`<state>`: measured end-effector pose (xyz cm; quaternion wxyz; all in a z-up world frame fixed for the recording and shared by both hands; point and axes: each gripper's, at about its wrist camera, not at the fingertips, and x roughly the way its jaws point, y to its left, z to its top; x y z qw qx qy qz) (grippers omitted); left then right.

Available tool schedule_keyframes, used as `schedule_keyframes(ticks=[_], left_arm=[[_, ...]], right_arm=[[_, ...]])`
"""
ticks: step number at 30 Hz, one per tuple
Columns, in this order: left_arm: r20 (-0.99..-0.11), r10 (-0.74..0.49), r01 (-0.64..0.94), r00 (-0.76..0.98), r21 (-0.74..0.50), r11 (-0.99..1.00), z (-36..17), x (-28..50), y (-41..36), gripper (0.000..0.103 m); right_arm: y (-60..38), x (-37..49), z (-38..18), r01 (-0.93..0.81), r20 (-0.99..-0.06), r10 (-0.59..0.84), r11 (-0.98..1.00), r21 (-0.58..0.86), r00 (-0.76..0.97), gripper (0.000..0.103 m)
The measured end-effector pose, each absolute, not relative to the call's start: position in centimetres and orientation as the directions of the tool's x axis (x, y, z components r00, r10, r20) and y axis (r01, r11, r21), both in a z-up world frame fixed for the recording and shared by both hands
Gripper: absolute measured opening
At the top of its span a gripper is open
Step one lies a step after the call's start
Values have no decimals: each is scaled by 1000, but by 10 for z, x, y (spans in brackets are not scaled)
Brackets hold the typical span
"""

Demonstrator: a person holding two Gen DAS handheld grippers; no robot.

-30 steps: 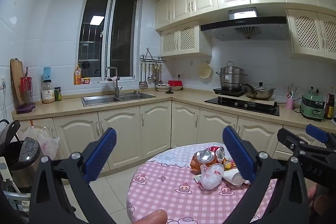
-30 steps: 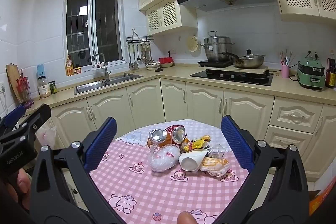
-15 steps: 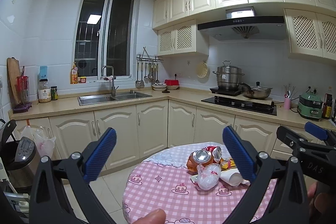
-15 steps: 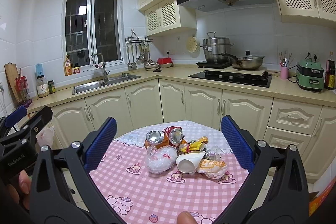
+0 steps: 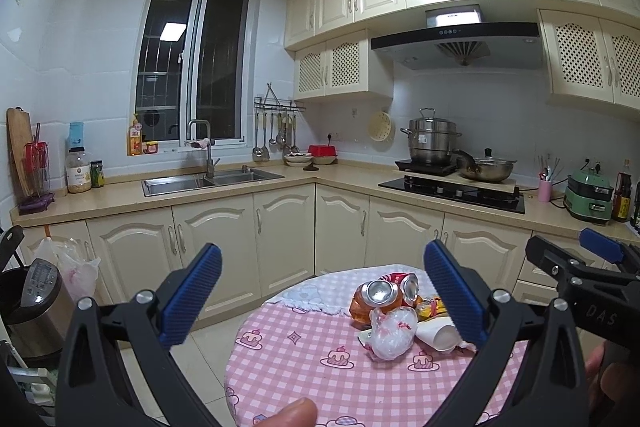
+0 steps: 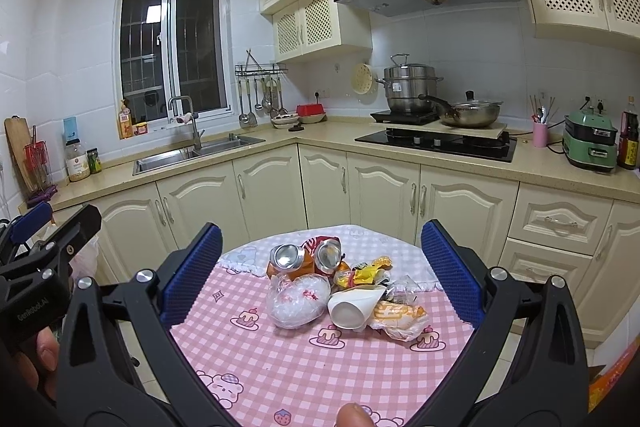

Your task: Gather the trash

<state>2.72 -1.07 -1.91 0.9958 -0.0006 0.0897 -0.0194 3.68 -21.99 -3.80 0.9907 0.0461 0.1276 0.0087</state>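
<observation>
Blue-padded right gripper (image 6: 320, 267) nearest, spread wide and empty, aimed straight over the pink checked tabletop (image 6: 280, 367). Dead ahead between its pads, not yet reached: the trash heap. Closest in that heap, a crumpled clear plastic bag (image 6: 296, 301) and a white paper cone (image 6: 352, 309) lying on its side, mouth toward the gripper, long axis running away and to the right; just right of the cone, an orange snack wrapper (image 6: 400, 315). Behind these, touching, two crushed cans (image 6: 304, 259) with shiny ends facing forward. Left gripper (image 5: 320, 295) equally wide and empty, but offset: heap seen ahead and to its right. Right gripper judged better lined up, probably the nearer one for the first grasp.
</observation>
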Motion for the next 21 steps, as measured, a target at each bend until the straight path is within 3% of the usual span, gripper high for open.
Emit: schedule_keyframes(ticks=[14, 21], left_arm=[[-254, -56, 57, 966, 0, 998, -47, 63, -24, 99], [-373, -72, 99, 925, 54, 994, -86, 105, -45, 99]], right_arm=[[-248, 60, -56, 54, -310, -21, 994, 96, 950, 98], [-278, 85, -87, 127, -401, -82, 988, 85, 912, 98]])
